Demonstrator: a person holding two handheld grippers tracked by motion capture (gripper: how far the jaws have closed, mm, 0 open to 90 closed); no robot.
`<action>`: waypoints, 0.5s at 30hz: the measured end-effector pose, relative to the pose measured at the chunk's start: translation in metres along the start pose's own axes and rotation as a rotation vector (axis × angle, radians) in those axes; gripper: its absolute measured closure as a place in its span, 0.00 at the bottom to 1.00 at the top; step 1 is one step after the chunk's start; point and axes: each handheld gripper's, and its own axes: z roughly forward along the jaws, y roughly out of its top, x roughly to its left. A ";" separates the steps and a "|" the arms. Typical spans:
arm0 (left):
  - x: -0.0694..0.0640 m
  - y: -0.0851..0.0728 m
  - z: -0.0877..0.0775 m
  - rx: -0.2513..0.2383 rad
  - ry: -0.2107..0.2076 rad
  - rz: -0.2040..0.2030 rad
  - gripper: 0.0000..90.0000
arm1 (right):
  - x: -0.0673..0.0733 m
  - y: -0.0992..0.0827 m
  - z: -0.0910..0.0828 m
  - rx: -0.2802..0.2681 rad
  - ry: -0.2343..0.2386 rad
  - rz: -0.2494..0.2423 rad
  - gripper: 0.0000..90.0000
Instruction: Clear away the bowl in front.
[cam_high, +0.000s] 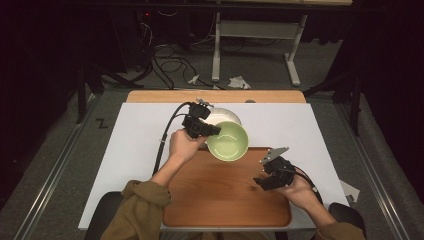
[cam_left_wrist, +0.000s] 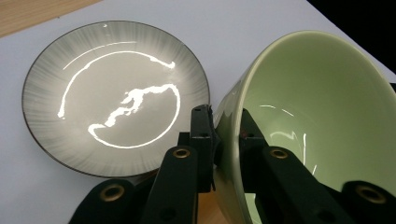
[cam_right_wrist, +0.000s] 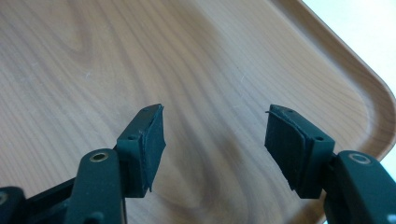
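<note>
Left gripper fingers clamped on rim of glossy pale-green ceramic bowl, tilted, raised above far edge of wooden tray, beside grey-white plate. Right gripper fingers spread, empty, over tray's right side.

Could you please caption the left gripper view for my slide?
Left gripper clamps the green bowl's rim beside a grey plate.

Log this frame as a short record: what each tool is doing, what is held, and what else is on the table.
left tool: shut on the green bowl's rim
green bowl: tilted, at the wooden tray's far edge
right tool: open, nothing between its jaws, over the tray
wooden tray: on the white mat
grey plate: on the white mat, beside the bowl
</note>
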 end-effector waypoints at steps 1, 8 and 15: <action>-0.002 -0.001 -0.001 0.002 -0.003 0.007 0.90 | 0.000 0.000 0.000 -0.001 -0.001 0.002 0.42; -0.011 -0.005 -0.003 0.007 -0.014 0.037 0.90 | 0.000 0.000 0.000 -0.003 -0.001 0.001 0.42; -0.018 -0.010 -0.005 0.005 -0.040 0.027 0.90 | 0.000 0.000 -0.001 -0.008 -0.002 0.002 0.42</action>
